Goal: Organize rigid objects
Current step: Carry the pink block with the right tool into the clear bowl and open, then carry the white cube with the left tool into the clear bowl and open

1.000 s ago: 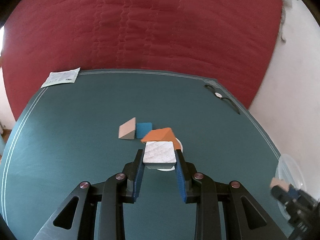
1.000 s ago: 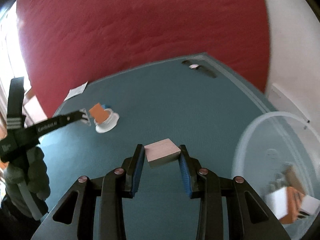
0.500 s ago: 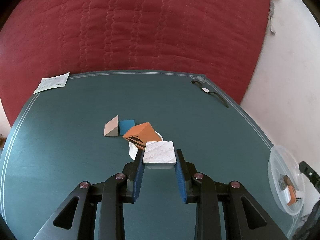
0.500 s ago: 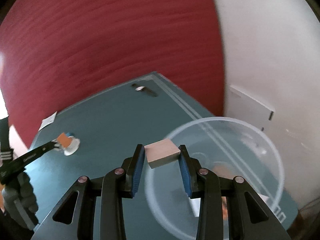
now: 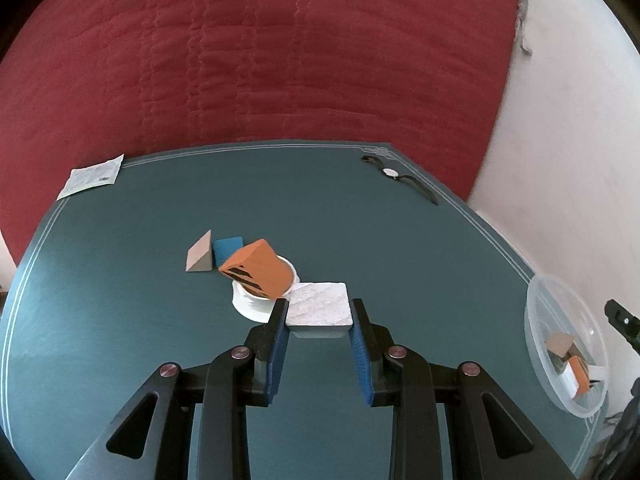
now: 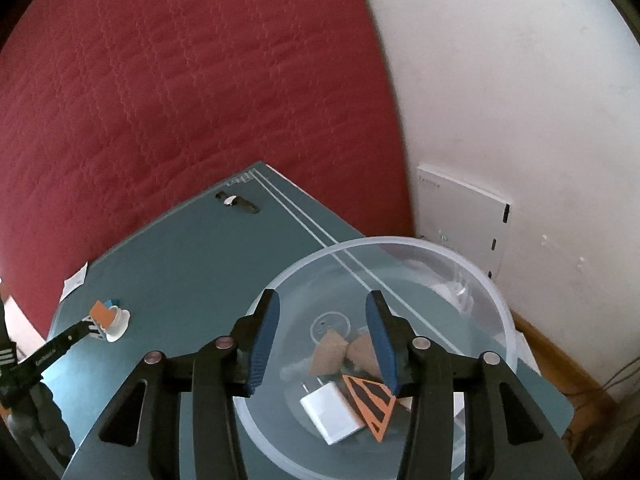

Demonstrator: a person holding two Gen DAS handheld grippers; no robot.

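My left gripper point(image 5: 319, 314) is shut on a white textured block point(image 5: 318, 304), held above the teal table just right of a white roll point(image 5: 248, 306). An orange block point(image 5: 258, 268) leans on that roll. A blue block point(image 5: 227, 248) and a tan wedge point(image 5: 199, 258) lie behind it. My right gripper point(image 6: 324, 304) hovers over the clear bowl point(image 6: 400, 240); its jaws are opening with nothing between them. In the bowl lie two tan wooden pieces point(image 6: 329, 354), a white charger point(image 6: 334, 412) and an orange striped triangle point(image 6: 370, 404).
A wristwatch point(image 5: 394, 174) lies at the table's far right corner and a paper slip point(image 5: 90, 176) at the far left. The bowl point(image 5: 538, 320) sits at the table's right edge by the white wall. A red quilt hangs behind. A gloved hand point(image 6: 36, 408) holds the left gripper.
The right gripper swung from over the table to above the bowl, its jaws parted and the tan block it held left them. The left gripper kept its white block and drifted slightly right.
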